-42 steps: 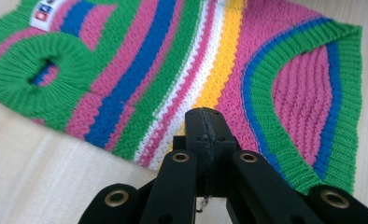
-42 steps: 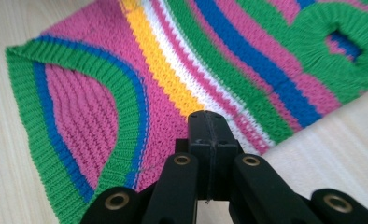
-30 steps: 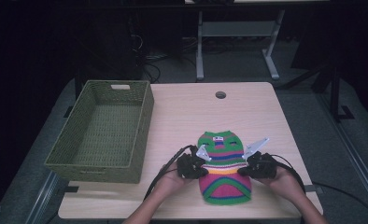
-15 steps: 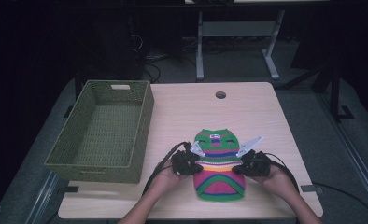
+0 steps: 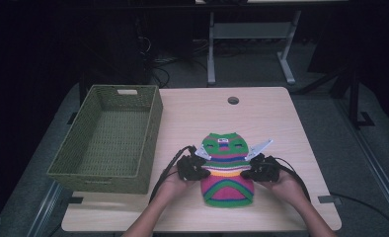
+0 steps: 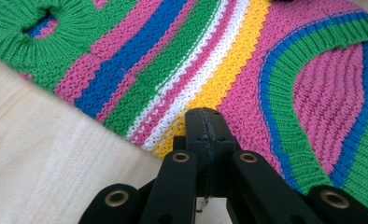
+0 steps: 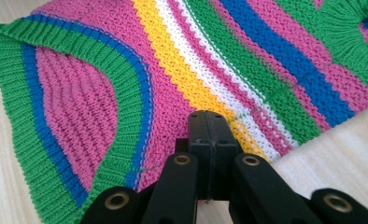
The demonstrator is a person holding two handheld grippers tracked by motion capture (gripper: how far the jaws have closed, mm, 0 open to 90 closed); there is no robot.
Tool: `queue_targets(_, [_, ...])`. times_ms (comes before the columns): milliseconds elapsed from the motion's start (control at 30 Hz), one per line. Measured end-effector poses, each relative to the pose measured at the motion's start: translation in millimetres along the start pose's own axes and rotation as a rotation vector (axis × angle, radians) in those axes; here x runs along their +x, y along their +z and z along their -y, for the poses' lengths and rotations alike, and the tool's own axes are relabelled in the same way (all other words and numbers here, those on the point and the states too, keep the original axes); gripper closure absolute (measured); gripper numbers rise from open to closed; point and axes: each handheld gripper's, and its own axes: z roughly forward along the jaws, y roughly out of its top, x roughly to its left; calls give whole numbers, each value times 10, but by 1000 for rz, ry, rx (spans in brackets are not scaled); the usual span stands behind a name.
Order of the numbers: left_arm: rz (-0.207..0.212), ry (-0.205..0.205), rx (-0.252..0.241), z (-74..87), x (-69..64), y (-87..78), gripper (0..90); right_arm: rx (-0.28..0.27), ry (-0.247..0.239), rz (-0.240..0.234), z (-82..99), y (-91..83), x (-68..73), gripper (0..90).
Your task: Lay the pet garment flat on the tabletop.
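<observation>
A small knitted sweater (image 5: pixel 228 170) in green, pink, blue, white and yellow stripes lies flat on the wooden table (image 5: pixel 266 118), near its front edge. My left gripper (image 5: pixel 204 170) is at the sweater's left edge and my right gripper (image 5: pixel 246 173) at its right edge, each held in a hand. In the left gripper view the jaws (image 6: pixel 205 119) are shut, with their tip over the yellow stripe at the edge of the sweater (image 6: pixel 275 70). The right gripper (image 7: pixel 209 120) is shut too, over the same stripe of the sweater (image 7: pixel 102 79). I see no fabric between either pair of jaws.
A green woven basket (image 5: pixel 155 118) stands on the left part of the table, with nothing in it. A round cable hole (image 5: pixel 233 100) sits near the table's far edge. Dark floor, a white frame and cables lie beyond the table.
The sweater and both grippers have shifted a little to the left across the table. Both grippers stay shut at its sides.
</observation>
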Motion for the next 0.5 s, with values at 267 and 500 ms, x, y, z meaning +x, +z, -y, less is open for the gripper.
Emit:
queue_targets(267, [-21,-20,-4,-19,77,6,900,-23,19,-6,-39,37,-58,899])
queue_targets(500, [-20,-28,-1,-22,97,5,900,-36,38,-12,-42,49,-98,899])
